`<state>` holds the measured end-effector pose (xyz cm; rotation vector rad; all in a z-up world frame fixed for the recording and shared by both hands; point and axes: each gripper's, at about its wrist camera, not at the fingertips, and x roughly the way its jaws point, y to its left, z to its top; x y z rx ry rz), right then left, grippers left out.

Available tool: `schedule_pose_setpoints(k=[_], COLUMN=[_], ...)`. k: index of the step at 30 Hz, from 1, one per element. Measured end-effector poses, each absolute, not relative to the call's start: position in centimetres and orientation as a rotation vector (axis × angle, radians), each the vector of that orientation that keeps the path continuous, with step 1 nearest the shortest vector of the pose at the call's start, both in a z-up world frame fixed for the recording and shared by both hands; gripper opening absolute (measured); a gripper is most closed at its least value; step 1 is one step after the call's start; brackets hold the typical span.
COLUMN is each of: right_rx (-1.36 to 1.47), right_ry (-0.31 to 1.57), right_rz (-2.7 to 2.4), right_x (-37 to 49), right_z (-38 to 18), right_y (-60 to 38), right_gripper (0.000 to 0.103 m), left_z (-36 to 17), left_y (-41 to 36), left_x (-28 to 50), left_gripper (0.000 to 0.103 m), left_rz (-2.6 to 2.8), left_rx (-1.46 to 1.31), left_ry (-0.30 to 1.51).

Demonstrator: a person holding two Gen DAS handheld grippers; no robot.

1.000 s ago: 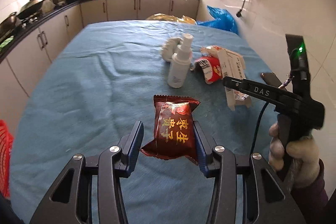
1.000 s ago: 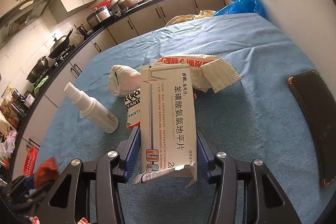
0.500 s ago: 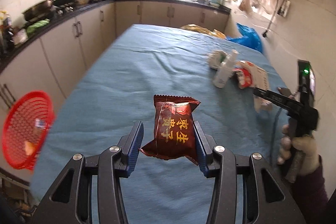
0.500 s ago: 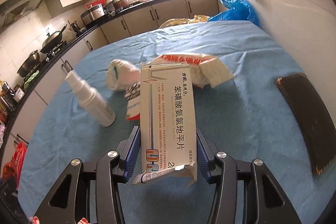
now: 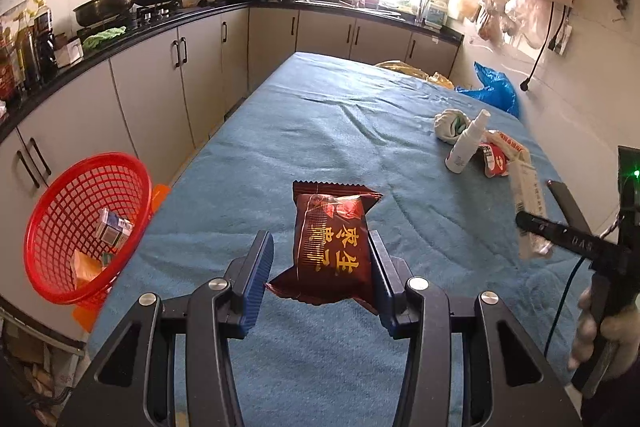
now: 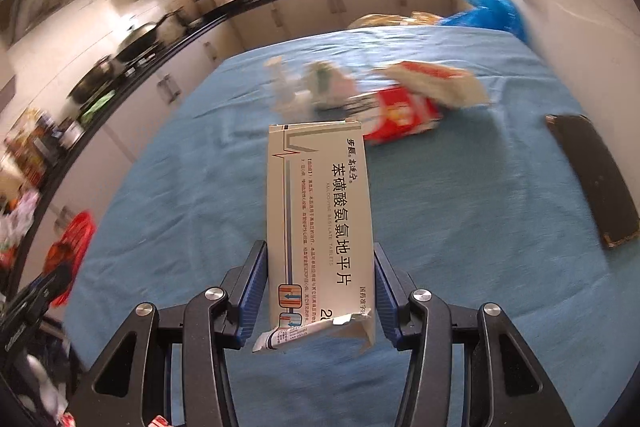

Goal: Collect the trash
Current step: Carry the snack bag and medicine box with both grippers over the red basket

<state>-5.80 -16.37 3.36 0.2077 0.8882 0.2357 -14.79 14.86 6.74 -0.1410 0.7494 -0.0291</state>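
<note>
Left gripper (image 5: 320, 269) holds a dark red snack packet (image 5: 330, 247) clear of the blue tablecloth (image 5: 320, 131). The right finger presses the packet's side; the left finger shows a sliver of gap in this view, so the jaws sit partly closed around the packet. It stands roughly upright between the blue pads, gold lettering facing the camera.

Right gripper (image 6: 318, 291) is clamped on a white medicine box (image 6: 320, 227), torn flap hanging at its near end, also lifted above the cloth. Seen from the left wrist view, that same box (image 5: 528, 207) hangs ahead of the right tool, gloved right hand (image 5: 604, 331) on the grip.

Red mesh basket (image 5: 84, 223) sits off the table's left edge, beside the cabinets, with a small carton and some orange scraps already in it.

On the table, far right side: white spray bottle (image 5: 466, 143) standing, a crumpled white wad (image 5: 450, 123) just behind it, a red-and-white wrapper (image 5: 496, 159) beside the bottle. A dark flat phone-like slab (image 6: 592, 179) lies near the wall edge. The right wrist view is motion-blurred beyond the box.
</note>
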Motion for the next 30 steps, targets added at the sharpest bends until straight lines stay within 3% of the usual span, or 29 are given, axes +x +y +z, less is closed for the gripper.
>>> schedule_pose_setpoints(k=[19,30], right_rx=[0.067,0.089], right_ry=[0.922,0.933], right_rz=[0.562,0.806], right_x=[-6.4,-3.7], right_z=[4.5,5.3], right_y=[1.6,15.0], right_gripper=[0.053,0.053], left_z=[6.6,4.6], left_y=[31.4,39.2], left_x=[-18.9,-16.7], left_gripper=[0.045,0.047], left_rz=[0.246,0.343], left_rx=[-0.378,-0.419], left_ry=[0.705,0.722])
